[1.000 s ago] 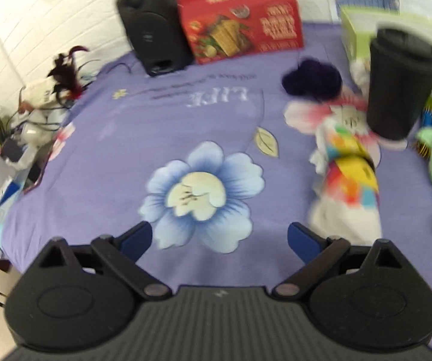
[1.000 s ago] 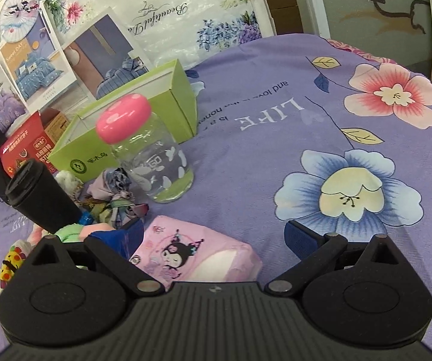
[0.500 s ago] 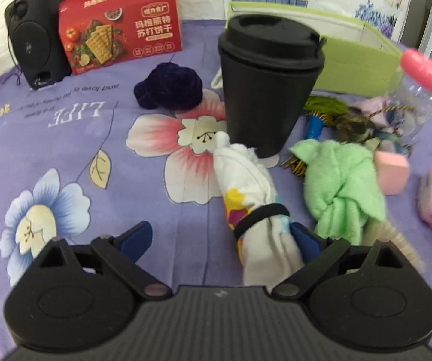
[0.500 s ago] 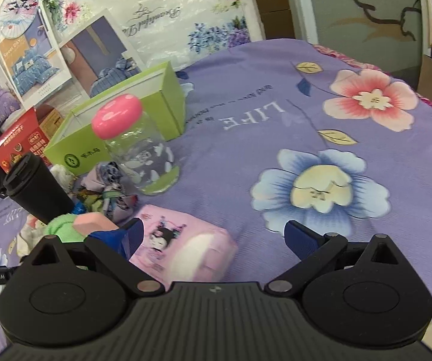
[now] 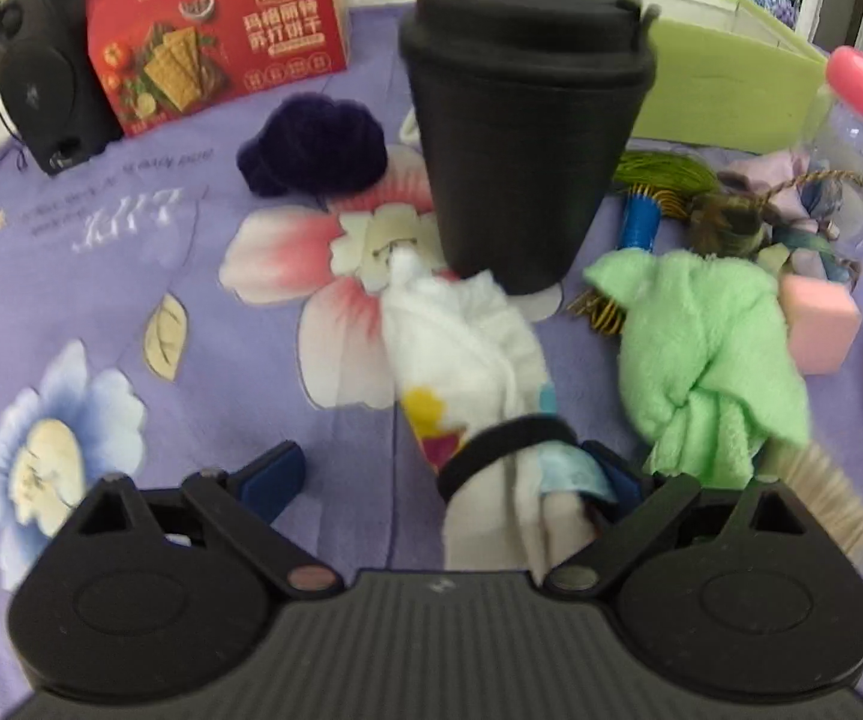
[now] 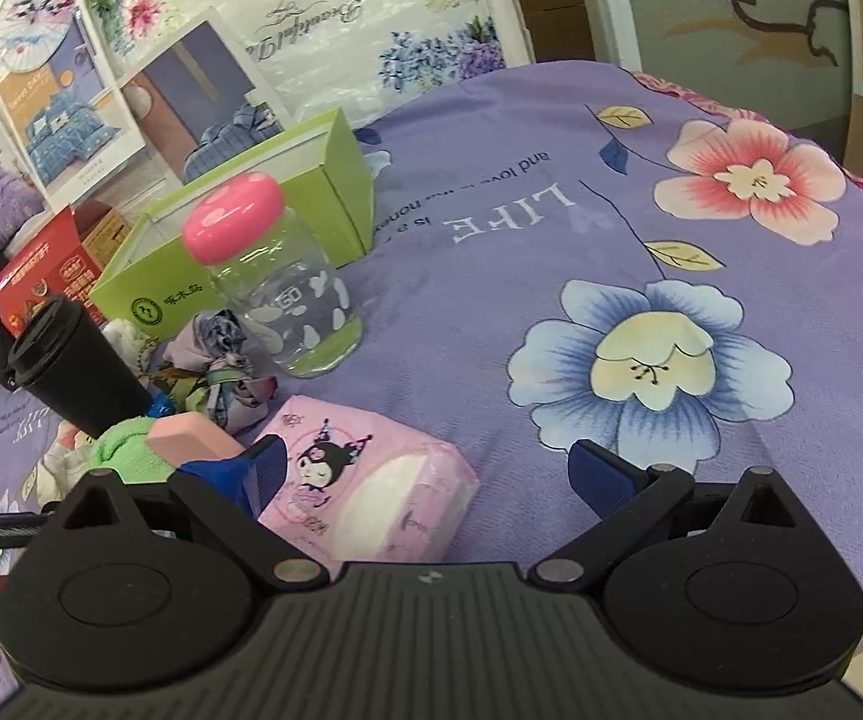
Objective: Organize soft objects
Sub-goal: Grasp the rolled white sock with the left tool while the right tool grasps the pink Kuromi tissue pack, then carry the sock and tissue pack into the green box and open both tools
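In the left wrist view, the left gripper [image 5: 440,474] has its fingers spread wide; the rolled white cloth [image 5: 479,372], bound with a black band, lies between them on the purple bedspread [image 5: 101,276], close to the right finger, but I cannot tell if it touches; its far end reaches the foot of the black cup [image 5: 521,138]; the green towel [image 5: 707,354] lies just right of the cup's base; a pink sponge [image 5: 821,324] is beyond the towel; a dark purple yarn ball [image 5: 317,144] is left of the cup.

In the right wrist view, the right gripper [image 6: 425,468] also has spread fingers, holding nothing; the pink tissue pack [image 6: 371,492] lies between them, nearer the left finger; the glass jar [image 6: 287,282] with pink lid stands behind the pack; a green box [image 6: 251,228] is behind the jar.
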{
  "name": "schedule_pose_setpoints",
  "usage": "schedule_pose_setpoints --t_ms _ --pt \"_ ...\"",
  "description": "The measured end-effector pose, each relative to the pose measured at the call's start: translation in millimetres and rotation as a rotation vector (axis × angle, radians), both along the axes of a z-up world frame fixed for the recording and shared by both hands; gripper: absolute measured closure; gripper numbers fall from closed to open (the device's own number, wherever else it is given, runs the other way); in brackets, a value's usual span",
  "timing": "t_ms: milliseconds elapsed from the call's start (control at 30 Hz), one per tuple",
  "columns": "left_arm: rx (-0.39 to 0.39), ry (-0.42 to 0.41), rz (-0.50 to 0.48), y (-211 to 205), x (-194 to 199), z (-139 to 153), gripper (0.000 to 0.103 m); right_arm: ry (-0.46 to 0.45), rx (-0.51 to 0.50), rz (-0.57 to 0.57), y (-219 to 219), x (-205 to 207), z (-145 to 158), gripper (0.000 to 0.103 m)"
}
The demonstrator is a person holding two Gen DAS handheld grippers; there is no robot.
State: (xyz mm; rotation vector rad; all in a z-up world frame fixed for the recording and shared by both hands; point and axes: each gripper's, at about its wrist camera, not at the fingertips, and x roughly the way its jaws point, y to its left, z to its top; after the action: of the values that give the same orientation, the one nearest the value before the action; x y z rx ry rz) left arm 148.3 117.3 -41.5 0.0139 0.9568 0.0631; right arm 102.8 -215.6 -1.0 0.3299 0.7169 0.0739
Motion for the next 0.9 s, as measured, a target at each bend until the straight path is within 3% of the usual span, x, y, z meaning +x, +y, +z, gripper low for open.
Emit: schedule_pose_setpoints --t_ms 100,167,267,333,400,633,667,767,900 --pt "0.023 -0.012 0.027 16 -11 3 0.007 -0.012 -0.021 0.104 8 1 3 0.015" --pt "-0.025 -0.004 0.03 30 -15 1 0.006 -0.035 -0.045 0.269 18 3 5 0.015" --pt "-0.022 0.004 0.034 30 -16 4 0.007 -0.055 -0.196 0.573 38 14 6 0.015" --pt "0.023 0.005 0.028 21 -14 3 0.007 -0.041 -0.311 0.682 48 26 6 0.016" --pt "0.041 -0.001 0.033 17 -15 2 0.006 -0.054 -0.408 0.731 51 35 9 0.015" --pt "0.003 0.011 0.017 24 -10 1 0.006 0.087 -0.427 0.947 62 61 -17 0.015" --pt "0.002 0.009 0.009 25 -10 0 0.006 0.117 -0.446 0.957 66 64 -26 0.012" --pt "0.015 0.013 -0.018 23 -7 0 0.006 0.103 -0.352 0.913 59 71 -30 0.012" --pt "0.022 0.039 -0.031 21 -1 0 0.006 0.097 -0.392 0.9 64 64 -29 0.012"
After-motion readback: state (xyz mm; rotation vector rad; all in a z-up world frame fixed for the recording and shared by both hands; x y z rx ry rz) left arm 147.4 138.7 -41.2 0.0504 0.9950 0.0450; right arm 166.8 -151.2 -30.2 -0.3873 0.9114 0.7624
